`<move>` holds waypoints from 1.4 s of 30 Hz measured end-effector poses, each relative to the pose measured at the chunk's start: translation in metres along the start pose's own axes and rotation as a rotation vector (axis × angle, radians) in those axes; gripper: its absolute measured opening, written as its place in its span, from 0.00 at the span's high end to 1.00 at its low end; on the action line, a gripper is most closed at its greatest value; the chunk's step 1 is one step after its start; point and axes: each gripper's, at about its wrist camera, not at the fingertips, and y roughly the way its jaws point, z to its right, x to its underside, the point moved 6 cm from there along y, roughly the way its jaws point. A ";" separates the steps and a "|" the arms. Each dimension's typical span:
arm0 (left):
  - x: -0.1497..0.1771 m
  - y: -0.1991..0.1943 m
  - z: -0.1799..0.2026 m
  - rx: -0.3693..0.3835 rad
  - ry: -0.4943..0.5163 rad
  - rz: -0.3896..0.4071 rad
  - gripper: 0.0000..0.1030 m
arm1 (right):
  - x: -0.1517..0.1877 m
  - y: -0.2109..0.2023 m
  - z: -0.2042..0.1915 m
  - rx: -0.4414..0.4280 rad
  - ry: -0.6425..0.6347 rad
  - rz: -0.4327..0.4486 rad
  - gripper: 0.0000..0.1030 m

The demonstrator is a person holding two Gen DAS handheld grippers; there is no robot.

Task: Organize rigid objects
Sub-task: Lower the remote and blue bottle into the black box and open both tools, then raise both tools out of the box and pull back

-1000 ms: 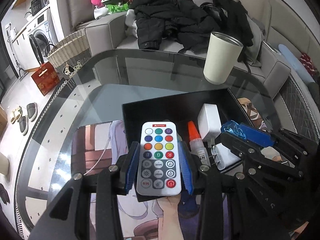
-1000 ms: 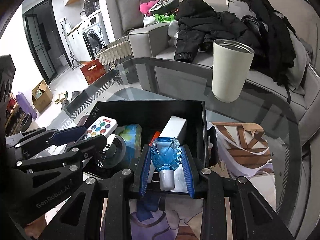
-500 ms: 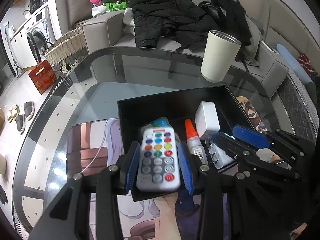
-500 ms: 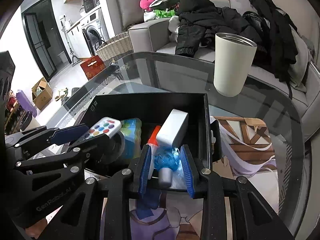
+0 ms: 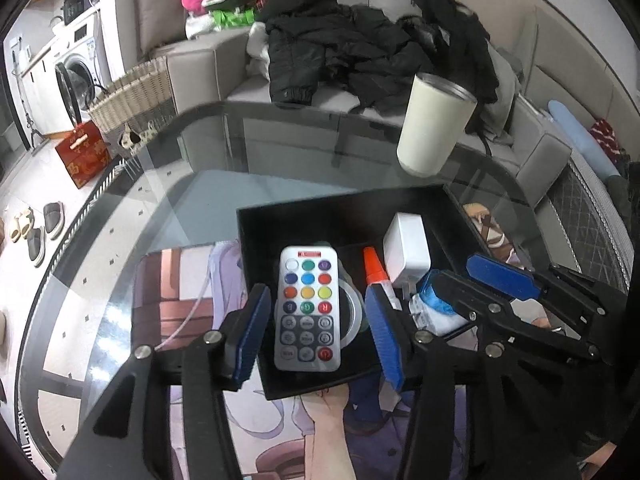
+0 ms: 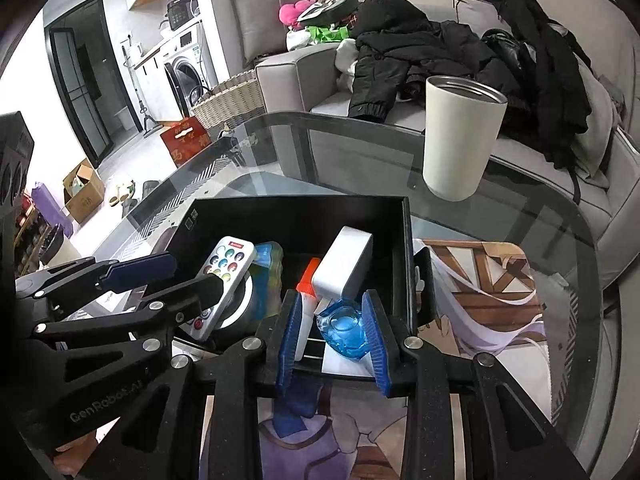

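Observation:
A black open box (image 5: 340, 208) (image 6: 296, 208) sits on the glass table. A white remote (image 5: 307, 308) (image 6: 218, 280) with coloured buttons lies in it on a tape roll. My left gripper (image 5: 316, 332) is open, its blue pads wide on either side of the remote. My right gripper (image 6: 334, 340) is open around a blue faceted bottle (image 6: 344, 330) (image 5: 436, 296) that rests in the box's near right corner. A white charger (image 5: 406, 246) (image 6: 344, 264) and an orange-capped glue bottle (image 5: 376, 272) (image 6: 308, 284) lie beside it.
A cream tumbler (image 5: 434, 124) (image 6: 460, 136) stands on the glass table (image 5: 200, 184) beyond the box. A printed mat (image 5: 180, 280) (image 6: 480, 280) lies under the box. A sofa with dark clothes (image 5: 360, 56) stands behind the table.
Both grippers lowered their objects into the box and opened. The remote now lies free on the tape roll, and the blue bottle rests in the box.

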 end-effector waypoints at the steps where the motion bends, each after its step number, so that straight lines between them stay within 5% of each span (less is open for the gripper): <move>1: -0.001 -0.004 -0.001 -0.006 0.001 0.020 0.48 | 0.000 -0.001 0.000 -0.001 0.003 0.004 0.66; 7: -0.008 -0.030 -0.008 -0.011 -0.017 0.147 0.45 | -0.006 -0.026 0.006 -0.002 0.022 0.091 0.44; 9: -0.010 -0.040 -0.011 -0.030 -0.027 0.186 0.44 | -0.008 -0.038 0.004 -0.003 0.021 0.135 0.24; 11: -0.012 -0.051 -0.011 -0.020 -0.018 0.231 0.42 | -0.012 -0.057 0.000 -0.001 0.010 0.207 0.16; 18: -0.012 -0.090 -0.005 -0.041 0.024 0.388 0.30 | -0.012 -0.111 -0.014 0.020 -0.036 0.385 0.01; 28: 0.013 -0.151 -0.012 -0.180 0.029 0.605 0.14 | 0.011 -0.173 -0.010 0.053 0.048 0.567 0.00; 33: 0.029 -0.168 -0.025 -0.237 0.004 0.648 0.00 | 0.033 -0.177 0.010 0.052 0.158 0.512 0.00; 38: 0.045 -0.171 -0.018 -0.239 0.024 0.650 0.00 | 0.050 -0.168 0.014 0.083 0.106 0.442 0.00; 42: 0.057 -0.159 -0.024 -0.234 -0.049 0.592 0.00 | 0.057 -0.190 0.004 0.115 0.032 0.547 0.00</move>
